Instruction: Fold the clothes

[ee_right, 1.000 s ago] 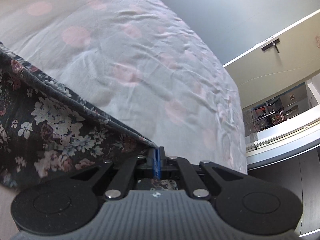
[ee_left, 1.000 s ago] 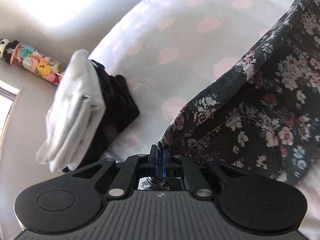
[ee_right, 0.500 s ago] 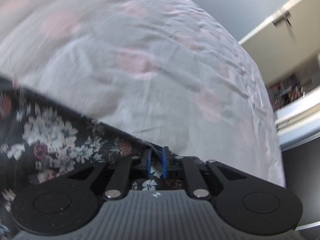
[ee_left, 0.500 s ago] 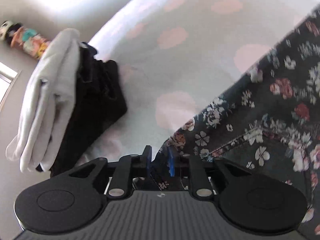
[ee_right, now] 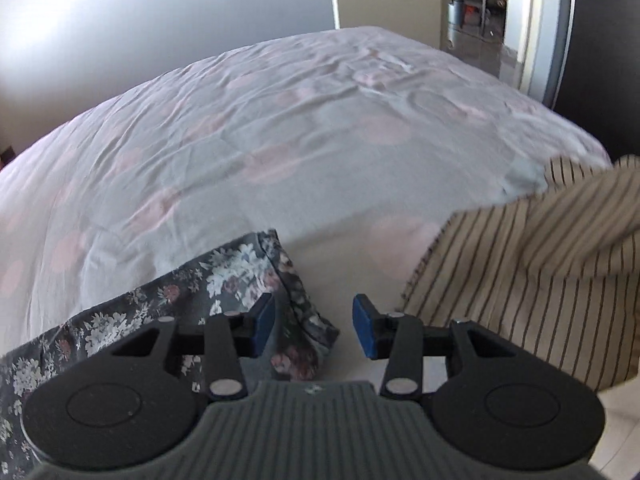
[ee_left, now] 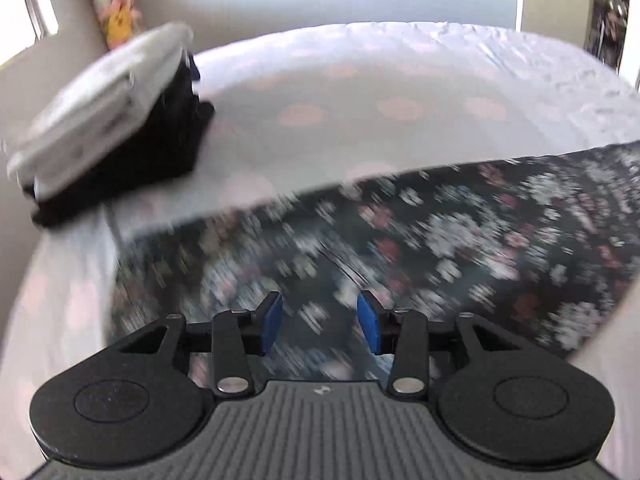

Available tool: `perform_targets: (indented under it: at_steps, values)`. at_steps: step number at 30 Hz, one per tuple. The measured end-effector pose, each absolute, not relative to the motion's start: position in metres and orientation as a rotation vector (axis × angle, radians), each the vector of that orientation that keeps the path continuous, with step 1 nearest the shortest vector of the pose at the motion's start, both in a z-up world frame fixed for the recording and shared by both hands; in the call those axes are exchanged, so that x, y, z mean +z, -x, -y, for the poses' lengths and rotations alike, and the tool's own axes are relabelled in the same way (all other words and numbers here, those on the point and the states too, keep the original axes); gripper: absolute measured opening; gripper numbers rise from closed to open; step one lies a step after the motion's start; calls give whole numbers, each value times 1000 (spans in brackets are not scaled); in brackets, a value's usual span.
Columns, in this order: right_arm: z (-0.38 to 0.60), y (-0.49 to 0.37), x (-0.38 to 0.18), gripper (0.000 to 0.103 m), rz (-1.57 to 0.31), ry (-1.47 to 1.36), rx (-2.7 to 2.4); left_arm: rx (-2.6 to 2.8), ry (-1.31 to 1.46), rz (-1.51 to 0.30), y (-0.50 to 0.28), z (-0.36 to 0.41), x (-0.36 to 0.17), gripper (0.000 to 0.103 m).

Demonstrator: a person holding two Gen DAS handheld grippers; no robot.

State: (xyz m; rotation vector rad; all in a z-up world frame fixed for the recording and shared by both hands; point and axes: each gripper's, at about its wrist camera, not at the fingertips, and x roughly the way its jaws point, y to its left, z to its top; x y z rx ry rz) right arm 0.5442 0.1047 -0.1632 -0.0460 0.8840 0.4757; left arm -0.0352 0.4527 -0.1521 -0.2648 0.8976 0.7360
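floral garment spread flat on the bed, long axis running left to right across the left wrist view, far edge straight, one corner pointing up the bed in the right wrist view. largest change from a second ago: cloth then pinched and lifted at both ends, now lying down on the bed, free of both claws. reads as a fold or lay-down just released; whether more folds remain cannot be told, since motion blur hides the layers. striped garment lying just right of the floral corner, loose, apart from it. stack of folded clothes, white over black, at bed's left edge, well apart from the floral piece. left claw wide, nothing between the pads, hovering over the cloth. right claw wide too, empty, just above the corner.
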Motion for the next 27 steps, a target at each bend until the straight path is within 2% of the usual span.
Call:
perform_targets:
  at_steps: [5,15,16,18,19,20,25,27]
  values:
    - [-83,-535,-198,47,-963,-127,476,722,395,-855,53,-419,-171,51]
    - [-81,-523,-214,47,-951,-210,479,662,220,-873,32,-358,-198,56]
    - [-80,-524,-215,47,-951,-218,477,675,172,-887,25,-354,-200,52]
    - [-77,-524,-216,47,-949,-250,470,688,122,-905,22,-349,-202,25]
    - [-74,-524,-217,47,-948,-274,465,691,109,-912,22,-347,-202,19]
    - [-72,-525,-218,47,-947,-293,464,694,95,-920,22,-345,-203,8]
    - [-71,-530,-222,46,-949,-337,460,710,26,-956,23,-335,-204,5]
    - [-73,-532,-216,36,-925,-306,461,716,-2,-970,24,-330,-205,4]
